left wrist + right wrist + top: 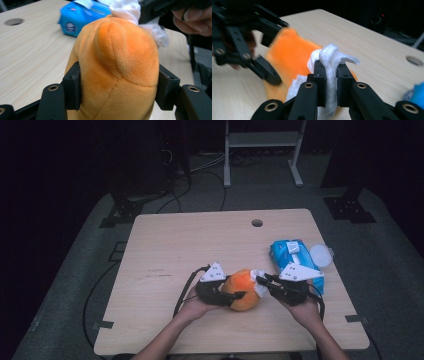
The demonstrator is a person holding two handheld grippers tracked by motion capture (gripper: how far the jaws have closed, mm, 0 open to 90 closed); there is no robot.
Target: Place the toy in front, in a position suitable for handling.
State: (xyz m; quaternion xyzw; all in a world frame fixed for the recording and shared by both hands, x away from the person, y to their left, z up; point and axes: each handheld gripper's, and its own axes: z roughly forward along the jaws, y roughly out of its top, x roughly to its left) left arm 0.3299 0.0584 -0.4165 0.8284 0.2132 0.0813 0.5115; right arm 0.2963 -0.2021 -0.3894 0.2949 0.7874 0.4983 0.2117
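An orange plush toy (243, 291) sits near the table's front middle, and my left gripper (234, 288) is shut on it. In the left gripper view both pads (73, 87) press into the sides of the plush (117, 65). My right gripper (260, 281) comes in from the right, shut on a crumpled white tissue (258, 274). In the right gripper view the tissue (330, 60) stands pinched between the jaws of my right gripper (331, 75). It lies against the plush (289, 55), and my left gripper (254, 50) is behind it. The tissue (126, 8) touches the top of the toy.
A blue pack of wipes (292, 257) lies at the right of the wooden table (200, 240), beside a round white lid (321, 255). A cable hole (257, 223) sits at the table's far middle. A white frame (262, 140) stands on the floor beyond it.
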